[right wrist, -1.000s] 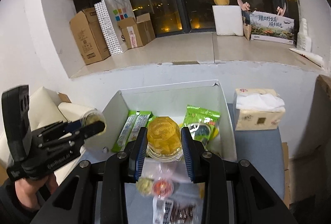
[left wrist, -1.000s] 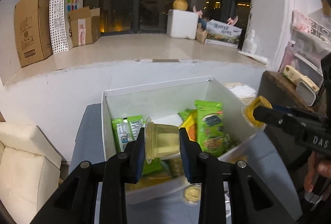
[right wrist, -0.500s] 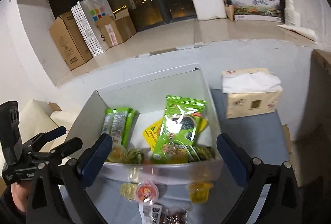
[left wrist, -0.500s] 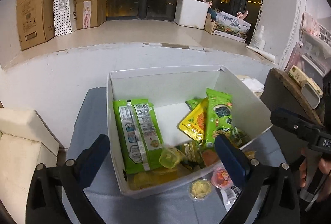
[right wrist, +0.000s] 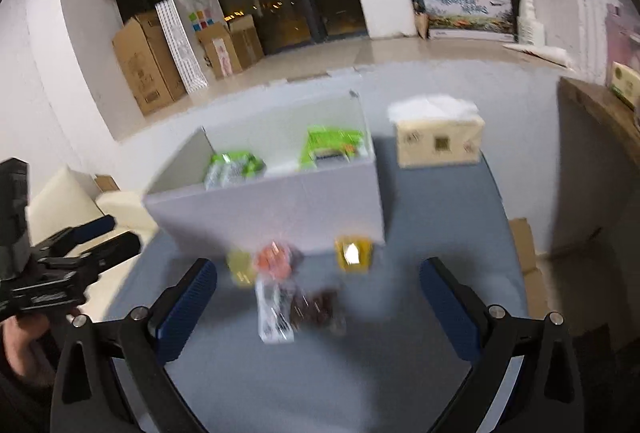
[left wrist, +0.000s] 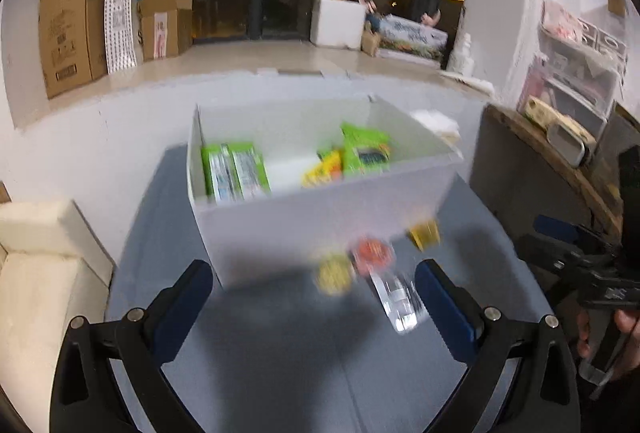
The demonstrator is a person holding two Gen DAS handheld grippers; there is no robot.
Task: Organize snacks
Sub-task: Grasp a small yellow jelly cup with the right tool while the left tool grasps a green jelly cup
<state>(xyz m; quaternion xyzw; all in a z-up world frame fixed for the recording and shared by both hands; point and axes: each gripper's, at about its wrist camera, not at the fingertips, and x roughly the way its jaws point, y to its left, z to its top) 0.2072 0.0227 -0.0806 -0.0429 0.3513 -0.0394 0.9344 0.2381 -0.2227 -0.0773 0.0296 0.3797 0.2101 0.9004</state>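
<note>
Both grippers are standing with jaws spread wide and gripping nothing: the left gripper [left wrist: 314, 297] and the right gripper [right wrist: 318, 297] are each hovering over the grey table [left wrist: 280, 353], on the near side of the white box [left wrist: 320, 221]. The box is holding green packets [left wrist: 234, 173] against its left wall and a green bag [left wrist: 366, 151] with a yellow pack [left wrist: 322, 171] toward its right — all blurred. Loose snacks are lying on the table just in front of the box: a yellow cup [right wrist: 240, 267], a red cup [right wrist: 276, 261], an orange cup [right wrist: 354, 253] and a clear packet [right wrist: 274, 307] beside a dark packet [right wrist: 316, 309], while a tissue box [right wrist: 438, 137] is sitting to the right of the box.
</note>
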